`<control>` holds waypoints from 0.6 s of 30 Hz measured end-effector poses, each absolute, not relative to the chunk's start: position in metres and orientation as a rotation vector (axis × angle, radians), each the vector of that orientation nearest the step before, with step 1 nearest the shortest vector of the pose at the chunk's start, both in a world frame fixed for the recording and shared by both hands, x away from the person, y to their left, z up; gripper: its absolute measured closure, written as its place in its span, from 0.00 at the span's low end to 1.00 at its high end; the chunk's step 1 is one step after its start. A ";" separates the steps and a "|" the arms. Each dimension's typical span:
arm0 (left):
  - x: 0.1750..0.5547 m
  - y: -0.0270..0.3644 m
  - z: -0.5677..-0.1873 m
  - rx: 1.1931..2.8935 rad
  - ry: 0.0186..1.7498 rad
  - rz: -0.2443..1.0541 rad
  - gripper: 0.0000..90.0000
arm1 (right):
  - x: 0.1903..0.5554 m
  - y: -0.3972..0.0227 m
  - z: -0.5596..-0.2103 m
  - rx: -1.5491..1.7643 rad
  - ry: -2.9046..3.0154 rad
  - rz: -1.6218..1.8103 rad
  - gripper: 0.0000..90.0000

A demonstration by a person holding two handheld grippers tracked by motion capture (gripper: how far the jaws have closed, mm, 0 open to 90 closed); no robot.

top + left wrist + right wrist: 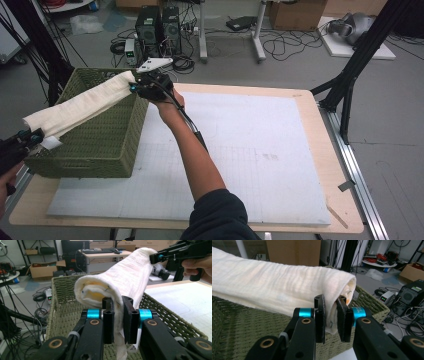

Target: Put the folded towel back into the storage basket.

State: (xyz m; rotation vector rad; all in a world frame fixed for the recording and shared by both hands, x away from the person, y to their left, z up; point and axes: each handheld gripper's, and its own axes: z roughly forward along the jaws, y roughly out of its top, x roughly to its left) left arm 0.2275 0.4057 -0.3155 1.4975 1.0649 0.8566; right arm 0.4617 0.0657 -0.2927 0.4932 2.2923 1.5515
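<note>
A wooden table (334, 165) carries a big white mat (260, 160) that covers most of its top. At the left end of the table stands a green woven basket (95, 145), with one corner reaching onto the mat. Above the basket a rolled cream towel (82, 107) hangs in the air, stretched on a slant from the near left up to the far right, over the basket's open top. In the left gripper view the towel (120, 282) runs away from the camera with the basket's rim (62, 287) beneath it; in the right gripper view the roll (274, 287) crosses above the basket's green wall (242, 327).

The person's right arm reaches from the near edge across the mat. The right gripper (136, 84) pinches the far right end of the towel; its own view shows the black jaws pressed onto a fold of cloth at the roll's end (331, 315). The left gripper (34, 135), at the near left edge of the table, pinches the other end; its view shows the jaws closed on a hanging fold of the towel (118, 317).
</note>
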 end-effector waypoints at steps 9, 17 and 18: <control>0.226 0.416 -0.317 1.487 1.085 0.864 0.90 | 0.465 0.081 -0.296 0.478 2.291 1.567 0.89; 0.226 0.423 -0.323 1.481 1.118 0.867 0.89 | 0.468 0.094 -0.301 0.490 2.297 1.559 0.89; 0.226 0.424 -0.324 1.481 1.122 0.867 0.89 | 0.469 0.096 -0.301 0.490 2.299 1.557 0.89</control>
